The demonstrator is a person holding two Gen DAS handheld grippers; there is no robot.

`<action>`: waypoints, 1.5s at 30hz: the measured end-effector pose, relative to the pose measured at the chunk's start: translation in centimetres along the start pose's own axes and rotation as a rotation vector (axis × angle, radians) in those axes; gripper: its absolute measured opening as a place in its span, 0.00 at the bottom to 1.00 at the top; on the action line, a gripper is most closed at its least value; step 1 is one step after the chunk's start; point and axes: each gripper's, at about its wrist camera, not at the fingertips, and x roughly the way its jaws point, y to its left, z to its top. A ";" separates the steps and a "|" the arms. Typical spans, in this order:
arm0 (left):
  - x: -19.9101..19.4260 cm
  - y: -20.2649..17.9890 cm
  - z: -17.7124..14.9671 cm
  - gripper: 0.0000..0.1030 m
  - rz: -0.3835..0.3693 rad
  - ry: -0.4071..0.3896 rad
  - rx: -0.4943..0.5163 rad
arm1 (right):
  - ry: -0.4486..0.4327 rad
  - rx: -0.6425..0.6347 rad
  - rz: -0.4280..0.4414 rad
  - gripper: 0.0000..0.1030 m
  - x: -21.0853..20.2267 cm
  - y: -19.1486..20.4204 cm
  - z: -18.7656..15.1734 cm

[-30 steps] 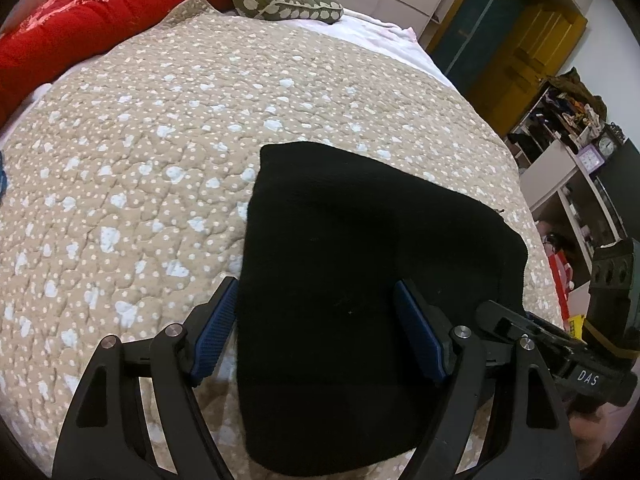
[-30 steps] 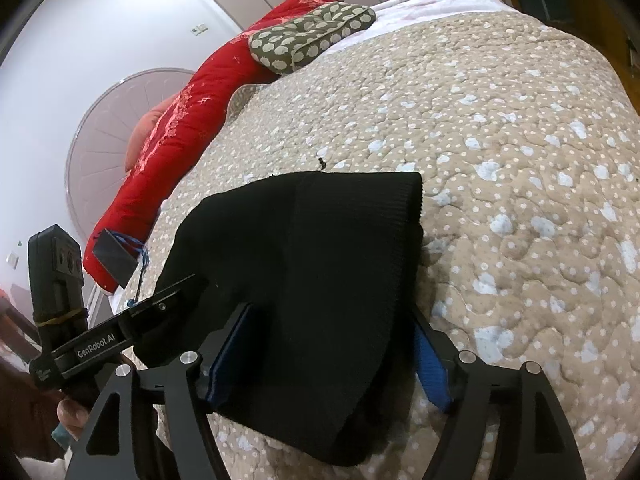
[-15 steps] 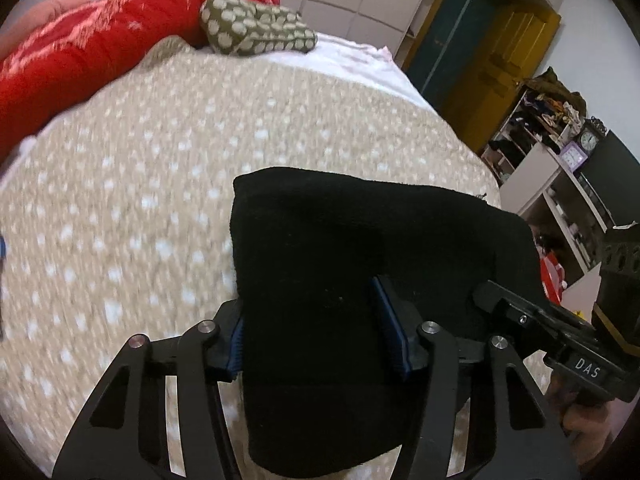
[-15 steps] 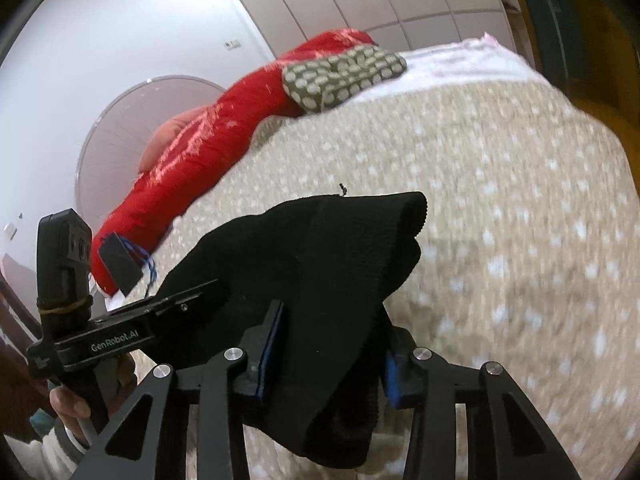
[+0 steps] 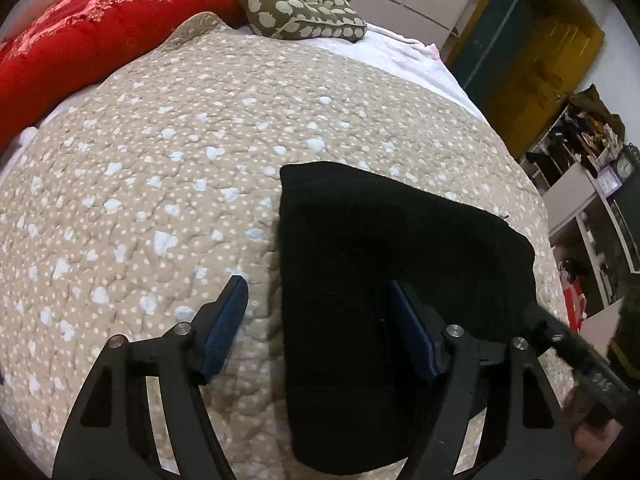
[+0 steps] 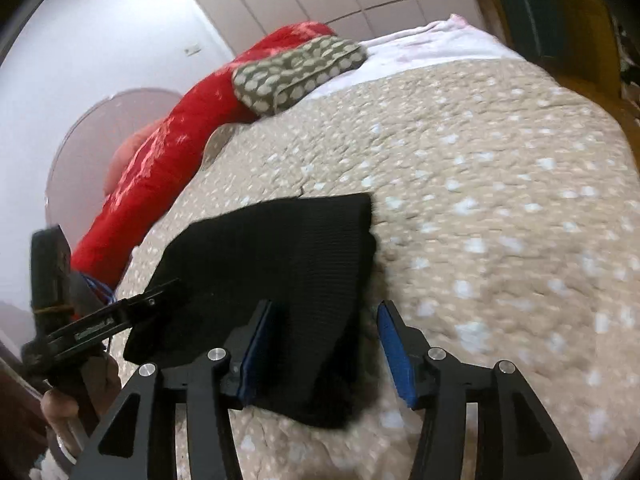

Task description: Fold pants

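On the bed's beige, white-spotted quilt (image 5: 168,168), under a wardrobe wall and a yellow door, the job looked close to finished. My left tongs (image 5: 320,312) stood wide, their jaws opening, one blue pad over bare quilt at nine o'clock of the cloth's edge, the other above the black fabric, neither pressing on it. My right tongs (image 6: 324,336) were opening too, straddling the bundle's right-hand border with nothing pinched between the pads. Just beyond both pairs, at twelve o'clock, the black pants (image 5: 384,280) lay flat as a compact rectangle, edges fairly square, a loose thread showing at the far corner. I judged the folds done and the cloth released; what remained, if anything, was a smoothing pass or carrying the bundle off. Farther out, at eleven o'clock in the left view, a spotted olive cushion (image 5: 300,12) rested against a red blanket (image 5: 100,36) at the head of the bed.
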 end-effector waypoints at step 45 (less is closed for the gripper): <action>-3.0 -3.5 -1.9 0.76 0.177 -0.082 0.104 | -0.018 -0.241 -0.165 0.44 -2.4 6.3 -1.0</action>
